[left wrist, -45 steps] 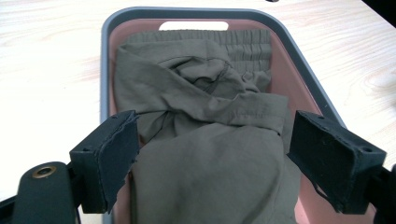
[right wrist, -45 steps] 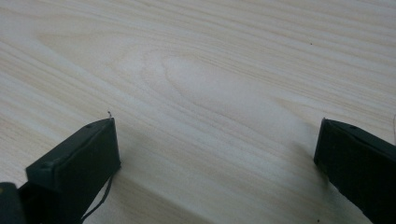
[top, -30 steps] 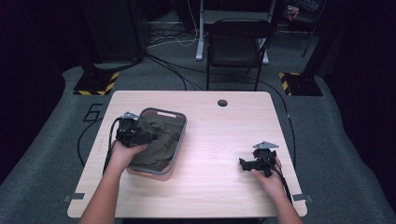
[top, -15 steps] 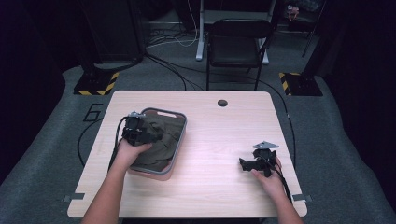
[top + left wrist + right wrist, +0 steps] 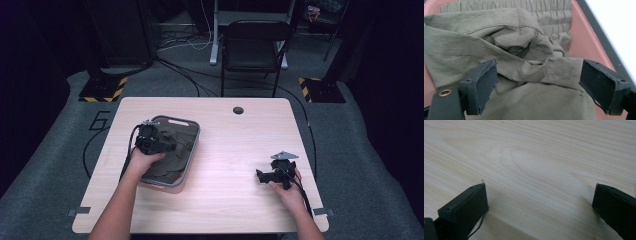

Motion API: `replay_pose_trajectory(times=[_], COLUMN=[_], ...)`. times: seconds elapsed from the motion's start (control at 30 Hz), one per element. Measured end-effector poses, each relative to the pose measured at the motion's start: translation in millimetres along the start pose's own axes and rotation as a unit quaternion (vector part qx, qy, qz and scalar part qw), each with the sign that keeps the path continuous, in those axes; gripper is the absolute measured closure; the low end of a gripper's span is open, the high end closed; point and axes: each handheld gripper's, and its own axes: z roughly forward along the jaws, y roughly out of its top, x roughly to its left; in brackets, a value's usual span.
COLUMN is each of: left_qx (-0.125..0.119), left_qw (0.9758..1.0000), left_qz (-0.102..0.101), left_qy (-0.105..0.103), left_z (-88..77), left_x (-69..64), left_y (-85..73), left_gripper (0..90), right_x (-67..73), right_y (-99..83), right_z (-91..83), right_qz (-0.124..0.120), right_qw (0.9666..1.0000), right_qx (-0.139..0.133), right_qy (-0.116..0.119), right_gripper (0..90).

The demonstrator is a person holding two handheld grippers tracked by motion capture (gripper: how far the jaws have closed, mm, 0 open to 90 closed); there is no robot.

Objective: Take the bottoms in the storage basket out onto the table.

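Note:
An olive-green crumpled garment [image 5: 506,37] with an elastic waistband lies in a grey-rimmed tray with a pink inside [image 5: 192,150] on the left of the table. My left gripper [image 5: 160,142] hovers low over the garment [image 5: 172,152], its jaws wide open on either side of a raised fold [image 5: 544,71], gripping nothing. My right gripper [image 5: 267,176] rests low over bare wood near the table's right front, open, with only the tabletop [image 5: 536,165] between its jaws.
The light wooden table [image 5: 235,150] has a round cable hole [image 5: 238,110] near its far edge. A black folding chair [image 5: 255,45] stands behind the table, with cables and yellow-black striped stand bases on the grey floor.
My left gripper has moved to the right and a little farther over the tray, onto the garment. The right gripper has stayed put.

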Motion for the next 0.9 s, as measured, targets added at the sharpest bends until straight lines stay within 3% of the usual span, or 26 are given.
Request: replay_pose_trajectory(times=[0.17, 0.53, 0.67, 0.83, 0.9], left_qx=[0.008, 0.026, 0.019, 0.033, 0.044], left_qw=[0.9999, 0.9994, 0.9997, 0.9992, 0.9989], left_qz=[-0.014, -0.022, -0.011, -0.014, -0.007], left_qy=[-0.004, 0.003, 0.011, 0.015, 0.016], left_z=[8.0, 24.8, 28.5, 32.3, 33.1], left_x=[2.7, 6.7, 7.6, 6.0, 5.1], left_y=[0.8, 0.5, 0.2, 4.3, 7.2], left_gripper=[14.1, 10.2, 6.9, 4.7, 3.9], right_x=[0.0, 0.0, 0.0, 0.0, 0.0], right_y=[0.0, 0.0, 0.0, 0.0, 0.0], right_z=[0.1, 0.0, 0.0, 0.0, 0.0], right_qz=[0.000, 0.000, 0.000, 0.000, 0.000], right_qw=[1.0000, 1.0000, 1.0000, 1.0000, 1.0000], right_qx=[0.000, 0.000, 0.000, 0.000, 0.000], right_qy=[0.001, 0.000, 0.000, 0.000, 0.000], right_gripper=[0.0, 0.0, 0.0, 0.0, 0.0])
